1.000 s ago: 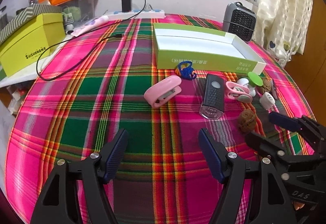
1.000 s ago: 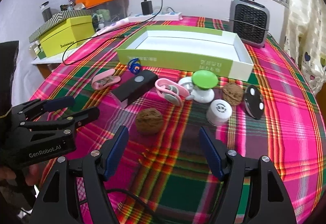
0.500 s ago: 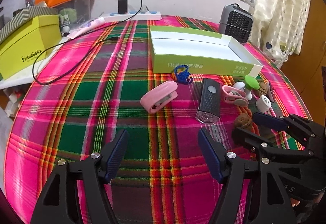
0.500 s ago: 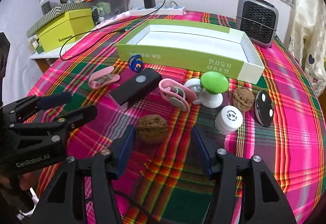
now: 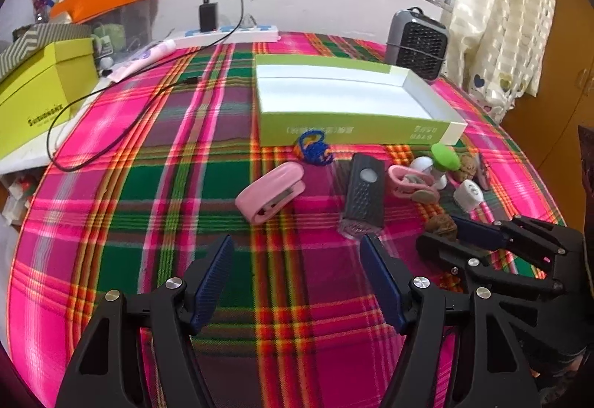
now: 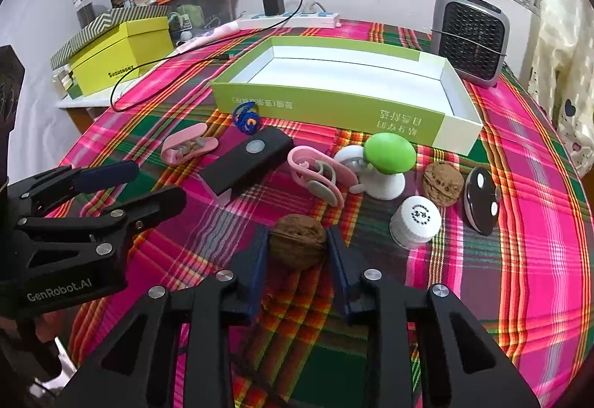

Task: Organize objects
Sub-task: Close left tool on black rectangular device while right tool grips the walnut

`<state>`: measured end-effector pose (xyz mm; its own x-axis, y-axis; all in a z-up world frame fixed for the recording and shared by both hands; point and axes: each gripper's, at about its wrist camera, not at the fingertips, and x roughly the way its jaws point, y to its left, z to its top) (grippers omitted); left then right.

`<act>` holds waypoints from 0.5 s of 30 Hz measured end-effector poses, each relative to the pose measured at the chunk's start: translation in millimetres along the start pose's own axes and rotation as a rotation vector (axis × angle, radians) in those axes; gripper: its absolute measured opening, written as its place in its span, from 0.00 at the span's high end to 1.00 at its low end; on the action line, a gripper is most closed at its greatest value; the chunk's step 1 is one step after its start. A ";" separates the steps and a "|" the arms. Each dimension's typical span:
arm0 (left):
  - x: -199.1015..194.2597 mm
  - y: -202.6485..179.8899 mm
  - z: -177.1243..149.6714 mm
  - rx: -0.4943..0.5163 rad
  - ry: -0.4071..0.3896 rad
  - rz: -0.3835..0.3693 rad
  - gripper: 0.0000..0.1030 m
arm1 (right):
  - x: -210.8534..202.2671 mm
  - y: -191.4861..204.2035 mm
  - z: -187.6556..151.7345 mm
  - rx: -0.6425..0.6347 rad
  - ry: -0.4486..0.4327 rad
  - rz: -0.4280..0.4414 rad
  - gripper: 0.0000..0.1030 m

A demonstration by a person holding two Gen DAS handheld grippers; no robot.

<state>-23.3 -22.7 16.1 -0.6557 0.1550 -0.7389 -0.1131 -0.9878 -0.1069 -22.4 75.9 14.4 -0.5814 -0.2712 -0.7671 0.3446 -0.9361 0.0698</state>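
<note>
My right gripper (image 6: 297,246) has just closed its jaws onto the walnut (image 6: 297,241) on the plaid tablecloth (image 6: 527,222), near the white cap (image 6: 415,218). My left gripper (image 5: 297,281) hangs open over bare cloth; the green tray (image 6: 326,103) sits beyond.

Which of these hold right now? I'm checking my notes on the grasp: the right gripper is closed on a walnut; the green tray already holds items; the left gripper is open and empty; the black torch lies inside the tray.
1. The right gripper is closed on the walnut: true.
2. The green tray already holds items: false, its white inside shows nothing.
3. The left gripper is open and empty: true.
4. The black torch lies inside the tray: false, it lies on the plaid cloth in front of it.
</note>
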 end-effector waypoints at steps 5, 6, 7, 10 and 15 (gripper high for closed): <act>2.9 -7.7 5.2 0.021 0.000 -0.024 0.32 | -2.1 -6.7 -0.4 0.016 -0.001 -0.006 0.69; 2.9 -10.0 5.7 0.029 -0.003 -0.034 0.32 | -2.8 -7.5 -0.5 0.017 -0.001 -0.007 0.69; 3.3 -12.8 6.4 0.041 -0.004 -0.041 0.32 | -3.6 -8.4 -0.7 0.019 -0.003 -0.008 0.69; 7.9 -18.6 9.2 0.058 0.004 -0.049 0.32 | -6.2 -11.9 -1.4 0.023 -0.008 -0.014 0.69; 15.0 -24.6 14.0 0.075 0.005 -0.065 0.32 | -8.8 -17.9 -2.0 0.036 -0.010 -0.028 0.69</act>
<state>-40.8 4.1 17.0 -0.6413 0.2183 -0.7356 -0.2111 -0.9719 -0.1044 -22.0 95.6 18.7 -0.5980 -0.2473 -0.7624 0.3018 -0.9507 0.0717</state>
